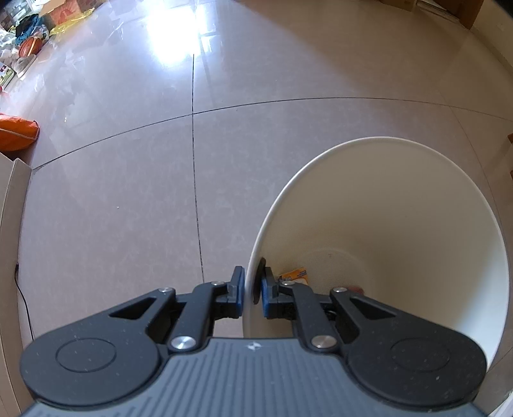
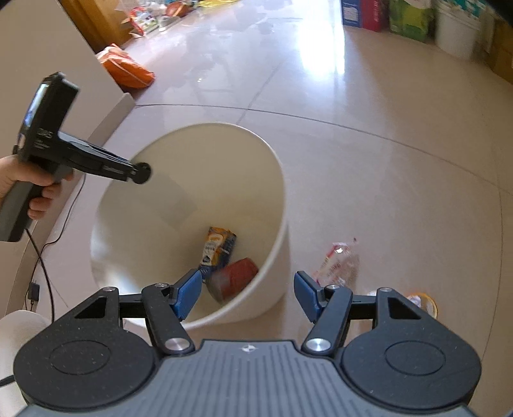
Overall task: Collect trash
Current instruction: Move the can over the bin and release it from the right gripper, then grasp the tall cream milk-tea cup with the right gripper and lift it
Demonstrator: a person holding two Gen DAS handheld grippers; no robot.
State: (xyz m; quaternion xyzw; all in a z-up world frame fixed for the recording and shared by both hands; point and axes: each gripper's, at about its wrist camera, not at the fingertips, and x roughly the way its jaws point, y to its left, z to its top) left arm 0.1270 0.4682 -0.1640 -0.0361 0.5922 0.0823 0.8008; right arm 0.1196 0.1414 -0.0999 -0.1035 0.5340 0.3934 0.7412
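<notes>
A white waste bin (image 2: 279,199) stands on the tiled floor. My left gripper (image 1: 250,288) is shut on the bin's rim (image 1: 253,256), one finger outside and one inside; in the right wrist view the left gripper (image 2: 141,171) grips the rim at the far left. Inside the bin lie a yellow-and-blue carton (image 2: 218,250) and a red box (image 2: 237,279), the carton (image 1: 295,276) also showing in the left wrist view. My right gripper (image 2: 247,293) hangs open over the bin's near edge, nothing between its blue pads. A clear plastic wrapper (image 2: 336,263) lies on the floor right of the bin.
A yellow-rimmed cup (image 2: 423,303) lies beside the wrapper. An orange bag (image 2: 128,69) sits by a beige wall panel (image 2: 38,41). A black cable (image 2: 48,256) runs along the floor at left. Boxes and a white bucket (image 2: 455,29) line the far right.
</notes>
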